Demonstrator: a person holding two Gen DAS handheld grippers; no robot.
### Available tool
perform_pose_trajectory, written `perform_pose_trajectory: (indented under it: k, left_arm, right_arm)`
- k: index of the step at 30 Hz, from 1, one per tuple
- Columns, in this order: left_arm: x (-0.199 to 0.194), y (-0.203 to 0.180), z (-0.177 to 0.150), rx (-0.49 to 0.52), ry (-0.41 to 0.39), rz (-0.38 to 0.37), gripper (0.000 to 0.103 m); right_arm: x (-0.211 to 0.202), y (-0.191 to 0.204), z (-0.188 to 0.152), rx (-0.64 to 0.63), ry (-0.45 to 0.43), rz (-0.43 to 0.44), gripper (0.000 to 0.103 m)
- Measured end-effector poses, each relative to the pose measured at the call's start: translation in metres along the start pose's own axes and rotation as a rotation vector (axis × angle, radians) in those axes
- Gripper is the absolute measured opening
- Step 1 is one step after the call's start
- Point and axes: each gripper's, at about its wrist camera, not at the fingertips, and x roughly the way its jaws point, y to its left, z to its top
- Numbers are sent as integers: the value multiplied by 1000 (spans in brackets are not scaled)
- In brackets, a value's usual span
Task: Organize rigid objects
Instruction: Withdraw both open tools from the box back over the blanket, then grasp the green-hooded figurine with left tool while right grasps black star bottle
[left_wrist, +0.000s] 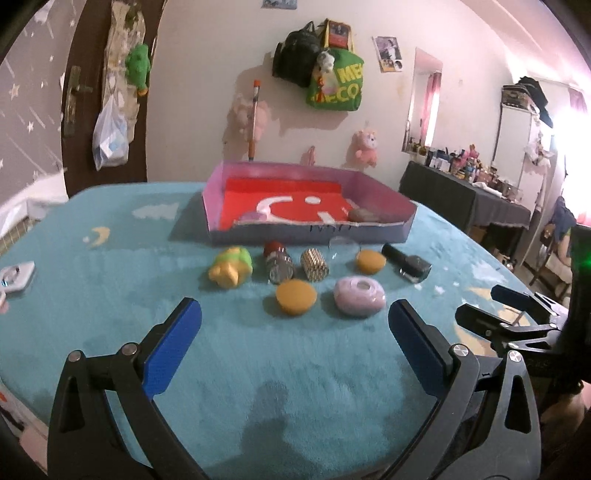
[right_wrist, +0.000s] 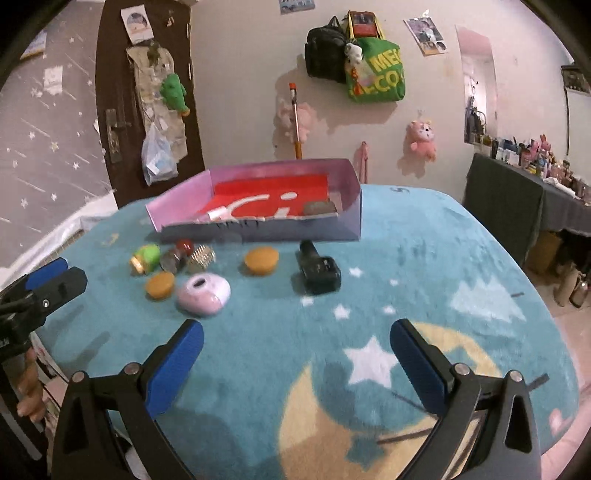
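Both wrist views look forward and slightly down across the blue blanket (left_wrist: 110, 295) toward the pink-walled box (left_wrist: 310, 201) at its far side. The left view faces the box nearly head-on from fairly near; the right view sits further right (the box (right_wrist: 258, 199) appears left of centre). They share the box and the small items before it.

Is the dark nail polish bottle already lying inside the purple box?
No, the nail polish bottle lies on the blue blanket in front of the purple box.
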Motion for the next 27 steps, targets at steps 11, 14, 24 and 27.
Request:
perform_pose_trajectory:
  k: [11,14,24,27]
  left_arm:
    - [16,1,-22,-1,58,22,103]
    - [19,2,-23,-1,73,26,103]
    - [26,1,-28,0,99,32,103]
    - [27,2,-27,-1,103,33,103]
  right_arm:
    - [11,-1,-22,35,26,-27,103]
    - [12,-1,-23,33,29,-37,103]
    - [17,-2,-24,32,43,-46,103]
    - [18,-3,-26,32,46,-49,103]
